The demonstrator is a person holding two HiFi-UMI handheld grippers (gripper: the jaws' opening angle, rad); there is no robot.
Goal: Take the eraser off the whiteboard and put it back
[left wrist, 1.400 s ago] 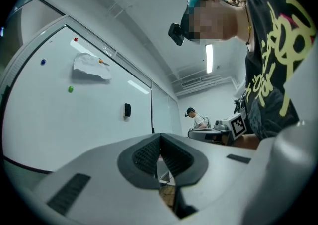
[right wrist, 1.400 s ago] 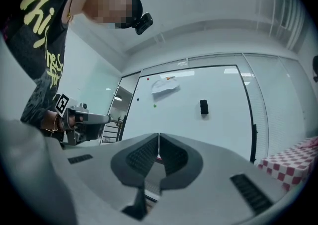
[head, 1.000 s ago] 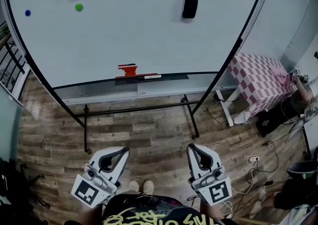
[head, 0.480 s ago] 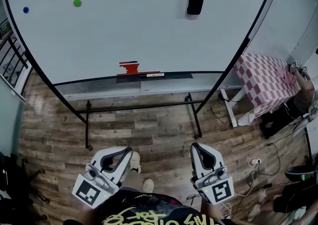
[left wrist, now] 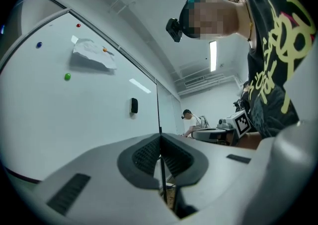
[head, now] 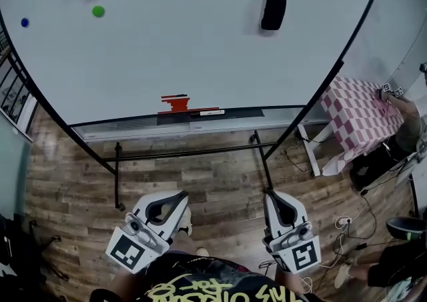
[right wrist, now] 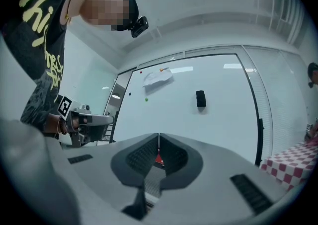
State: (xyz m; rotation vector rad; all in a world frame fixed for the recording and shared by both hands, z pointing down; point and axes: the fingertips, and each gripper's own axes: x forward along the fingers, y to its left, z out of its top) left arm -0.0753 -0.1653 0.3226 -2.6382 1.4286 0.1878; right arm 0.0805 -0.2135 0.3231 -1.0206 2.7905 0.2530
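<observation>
Both hand-held grippers are closed and empty, and the eraser is on the whiteboard.

In the head view the black eraser (head: 273, 11) sticks to the whiteboard (head: 187, 47) at about 1 o'clock, well apart from both tools. The left hand-held gripper (head: 179, 195) at 7 o'clock and the right hand-held gripper (head: 272, 196) at 5 o'clock hang over the wooden floor (head: 213, 174). Each has its jaws pressed together with nothing between them. A green magnet (head: 98, 11) and a blue magnet (head: 25, 22) sit at 11 o'clock on the board. A bench with a checked cloth (head: 357, 117) stands at 3 o'clock.
</observation>
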